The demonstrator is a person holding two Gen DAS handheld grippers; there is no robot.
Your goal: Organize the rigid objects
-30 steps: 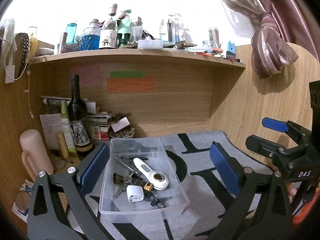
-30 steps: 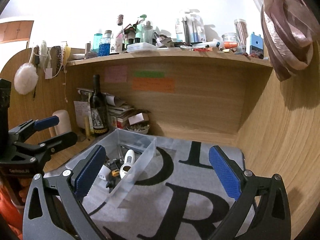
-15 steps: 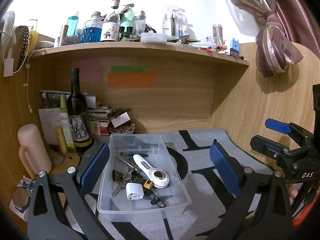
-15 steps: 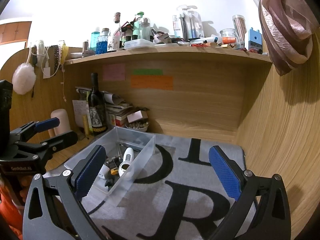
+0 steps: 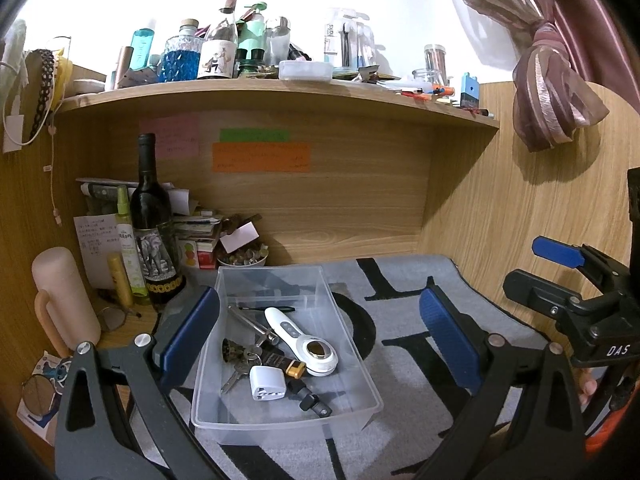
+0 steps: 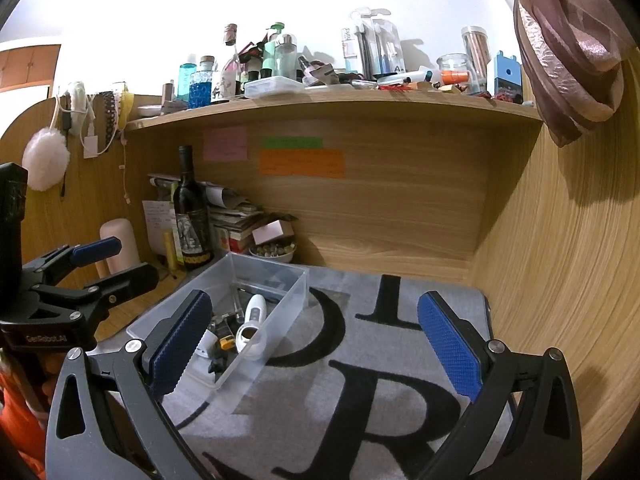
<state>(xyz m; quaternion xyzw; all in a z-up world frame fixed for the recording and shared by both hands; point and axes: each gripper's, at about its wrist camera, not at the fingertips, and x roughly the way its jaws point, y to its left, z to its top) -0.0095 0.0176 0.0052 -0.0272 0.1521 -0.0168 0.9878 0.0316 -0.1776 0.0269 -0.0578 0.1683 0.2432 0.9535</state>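
Clear bin contents, keys visible only from left wrist

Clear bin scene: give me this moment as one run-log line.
left hand-held gripper: open, empty | right hand-held gripper: open, empty | clear bin: on grey mat, holds white handheld device, white plug adapter, keys
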